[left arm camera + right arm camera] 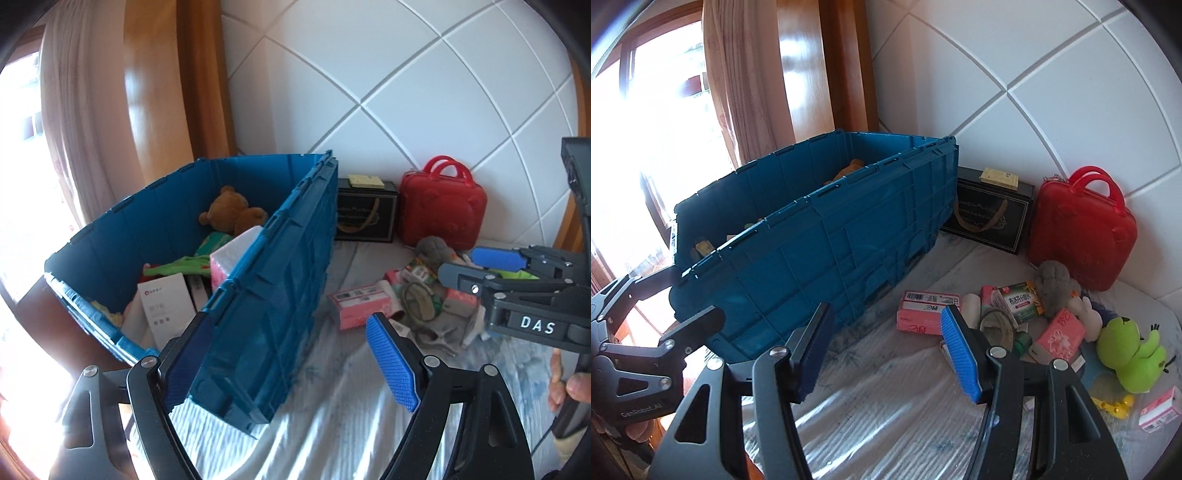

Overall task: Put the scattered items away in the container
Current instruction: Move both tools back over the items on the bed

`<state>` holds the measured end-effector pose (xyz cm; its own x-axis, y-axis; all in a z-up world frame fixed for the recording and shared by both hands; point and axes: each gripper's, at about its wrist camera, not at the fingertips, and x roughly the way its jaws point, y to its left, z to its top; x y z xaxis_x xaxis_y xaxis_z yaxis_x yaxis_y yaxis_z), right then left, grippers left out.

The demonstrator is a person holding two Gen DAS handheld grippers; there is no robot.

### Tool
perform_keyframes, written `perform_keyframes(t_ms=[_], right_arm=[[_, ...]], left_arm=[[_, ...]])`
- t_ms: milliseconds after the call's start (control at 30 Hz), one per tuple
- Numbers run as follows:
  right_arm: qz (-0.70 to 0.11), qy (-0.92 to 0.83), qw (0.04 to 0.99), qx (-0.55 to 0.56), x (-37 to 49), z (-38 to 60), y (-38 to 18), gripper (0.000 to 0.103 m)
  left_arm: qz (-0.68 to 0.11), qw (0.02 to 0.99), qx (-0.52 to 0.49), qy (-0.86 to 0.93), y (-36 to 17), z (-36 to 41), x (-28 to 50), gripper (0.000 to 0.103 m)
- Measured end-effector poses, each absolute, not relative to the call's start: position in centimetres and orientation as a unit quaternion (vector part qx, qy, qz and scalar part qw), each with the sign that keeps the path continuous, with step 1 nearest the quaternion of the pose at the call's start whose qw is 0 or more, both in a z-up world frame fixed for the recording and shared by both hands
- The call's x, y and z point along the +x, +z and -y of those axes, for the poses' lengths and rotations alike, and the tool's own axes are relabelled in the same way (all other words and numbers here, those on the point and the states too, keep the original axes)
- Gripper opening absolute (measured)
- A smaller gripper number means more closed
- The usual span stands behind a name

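Observation:
A blue crate [280, 280] stands on the bed at left and holds a brown teddy bear [231, 214], a white box [166, 306], a pink tissue pack [229, 258] and green cloth. My left gripper [291, 365] is open at the crate's near corner, and its pads press on nothing. In the right wrist view the left gripper [698, 295] shows beside the crate [831, 240]. My right gripper [886, 354] is open and empty over the bedsheet, short of a pile: a pink box [927, 312], a medicine box [1019, 302], a grey plush [1054, 288], a green plush [1130, 354]. From the left wrist view the right gripper [460, 264] hovers above that pile.
A red hard case [1082, 229] and a black box [993, 214] with a yellow pad on top lean against the white padded headboard. A curtain and wooden frame stand behind the crate. A small pink pack [1160, 408] lies at far right. A person's hand [565, 376] holds the right gripper's handle.

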<state>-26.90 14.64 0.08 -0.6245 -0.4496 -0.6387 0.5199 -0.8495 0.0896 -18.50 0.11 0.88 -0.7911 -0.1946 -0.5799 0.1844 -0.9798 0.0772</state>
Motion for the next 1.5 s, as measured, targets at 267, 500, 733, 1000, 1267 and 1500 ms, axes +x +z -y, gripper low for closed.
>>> perform_keyframes(t_ms=[267,500,733,1000,1267,1500], right_arm=[[-0.022,-0.904,0.228,0.360,-26.6,-20.3,-1.9,0.059],[-0.003,-0.903,0.185,0.388,-26.6,-25.0,-4.1,0.059],[0.014,-0.894,0.145,0.424,-27.1,-28.9,-7.1,0.059],[0.036,-0.879,0.107,0.462,-28.7,-33.0,-10.8,0.059],[0.063,-0.866,0.069,0.491,-31.2,-37.3,-13.6,0.059],[0.086,-0.851,0.045,0.516,-34.3,-40.3,-16.8,0.059]], left_arm=[[0.027,0.045,0.317,-0.947,0.4,-5.1,-20.1,0.085],[0.041,0.002,0.353,-0.935,-2.6,-9.1,-22.4,0.085],[0.051,-0.023,0.397,-0.916,-6.4,-11.8,-24.8,0.085],[0.059,-0.041,0.442,-0.894,-10.2,-14.3,-28.1,0.085],[0.068,-0.055,0.479,-0.873,-13.3,-16.9,-32.4,0.085],[0.076,-0.055,0.521,-0.848,-17.4,-18.3,-36.5,0.085]])
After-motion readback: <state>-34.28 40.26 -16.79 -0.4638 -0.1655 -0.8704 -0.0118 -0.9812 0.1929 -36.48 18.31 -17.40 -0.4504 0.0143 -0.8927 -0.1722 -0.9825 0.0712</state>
